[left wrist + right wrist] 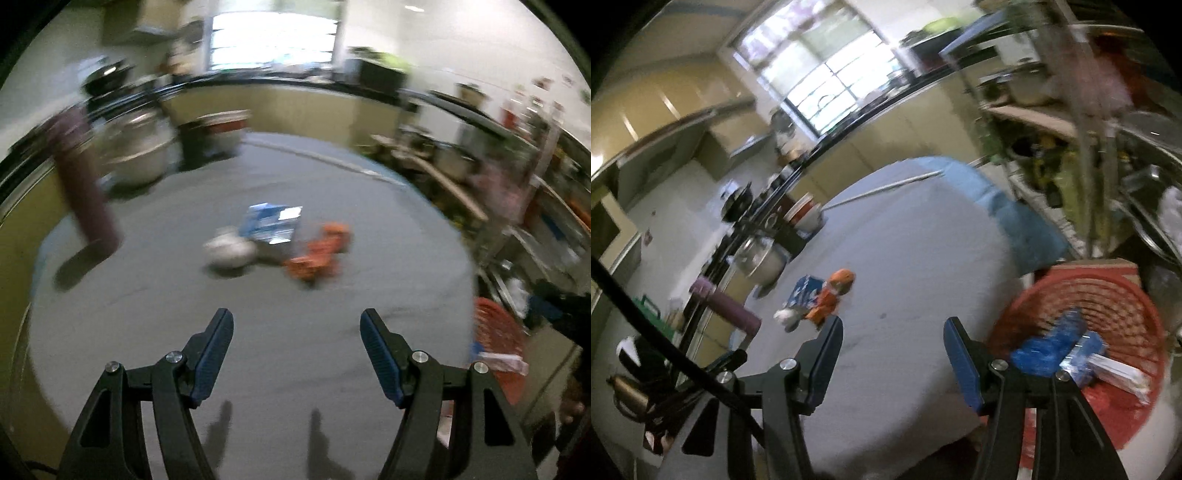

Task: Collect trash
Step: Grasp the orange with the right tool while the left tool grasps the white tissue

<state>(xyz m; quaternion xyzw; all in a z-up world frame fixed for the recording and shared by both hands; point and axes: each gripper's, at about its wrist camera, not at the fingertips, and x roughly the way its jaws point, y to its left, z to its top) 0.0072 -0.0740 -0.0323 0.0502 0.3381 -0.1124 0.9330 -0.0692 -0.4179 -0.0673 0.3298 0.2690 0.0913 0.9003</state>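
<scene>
Three pieces of trash lie together mid-table: a blue packet (pixel 271 223), a crumpled white wad (pixel 229 252) and an orange wrapper (pixel 319 253). My left gripper (pixel 297 354) is open and empty, short of them above the grey tablecloth. My right gripper (pixel 893 354) is open and empty at the table's right edge, beside a red basket (pixel 1108 295) that holds blue crumpled trash (pixel 1049 350) and a white-blue packet (pixel 1108 365). The same pile shows in the right wrist view: orange wrapper (pixel 833 291), blue packet (pixel 805 291), white wad (pixel 786 315).
A maroon cylinder (pixel 85 184) stands at the table's left. A steel pot (pixel 136 147) and stacked bowls (pixel 218 125) sit at the far left. Cluttered metal shelves (pixel 517 192) stand to the right. The red basket (pixel 498 343) is beyond the table's right edge.
</scene>
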